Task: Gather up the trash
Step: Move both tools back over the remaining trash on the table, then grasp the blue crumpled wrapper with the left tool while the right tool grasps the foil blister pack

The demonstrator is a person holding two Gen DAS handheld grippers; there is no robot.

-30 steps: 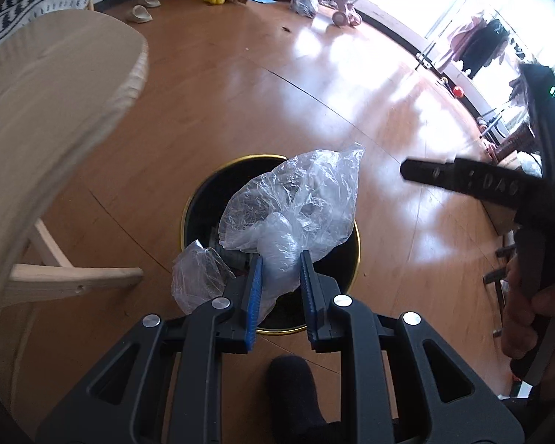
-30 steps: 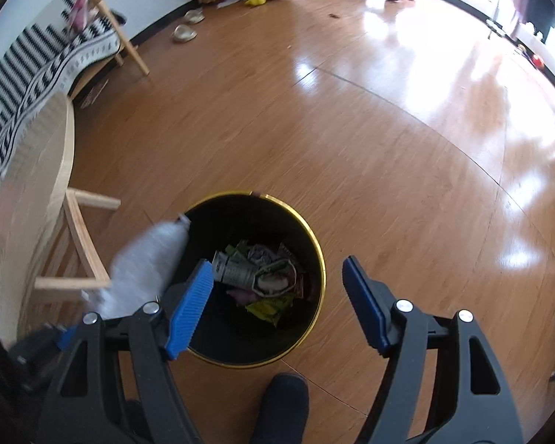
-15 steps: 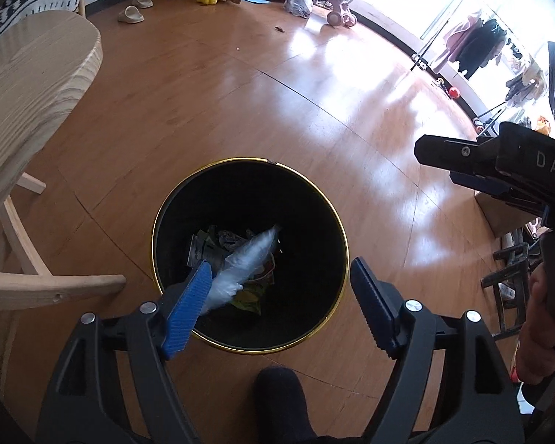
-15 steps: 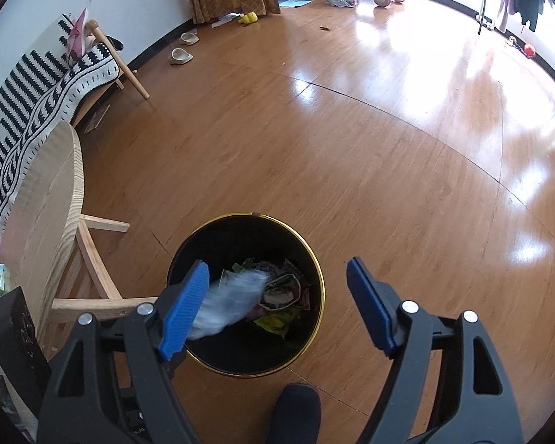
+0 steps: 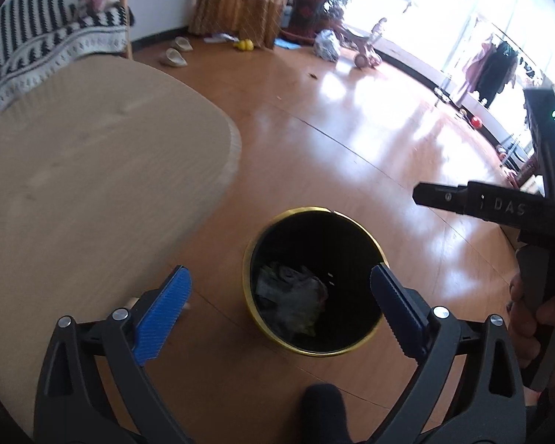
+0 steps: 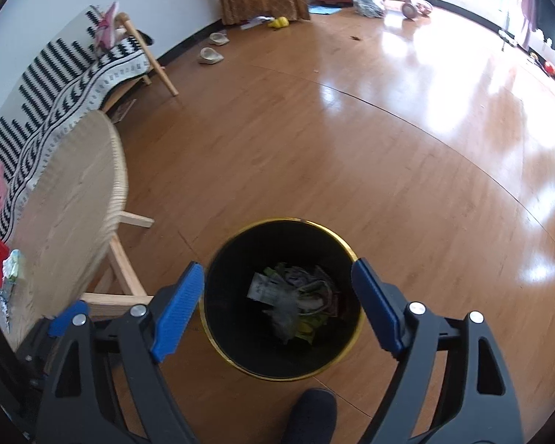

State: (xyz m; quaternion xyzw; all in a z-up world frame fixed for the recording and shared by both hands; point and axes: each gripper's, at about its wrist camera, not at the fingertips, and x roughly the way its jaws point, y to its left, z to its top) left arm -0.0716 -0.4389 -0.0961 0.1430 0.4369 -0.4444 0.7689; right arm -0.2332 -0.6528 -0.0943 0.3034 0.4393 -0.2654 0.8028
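A black bin with a gold rim stands on the wooden floor below both grippers. Crumpled wrappers and a clear plastic bag lie at its bottom. My left gripper hangs above the bin, its jaws still opening and nothing between them. My right gripper is also over the bin, jaws opening, empty. In the left wrist view the right gripper's black body shows at the right, held by a hand.
A round wooden table stands left of the bin, with red and pale scraps on its near edge. A striped bench lines the wall. A dark shoe is by the bin. Slippers and toys lie far off.
The left gripper let go of the clear plastic bag, which fell into the bin, and its jaws spread wide. Both grippers rose and drew back from the bin. The right jaws widened a little.
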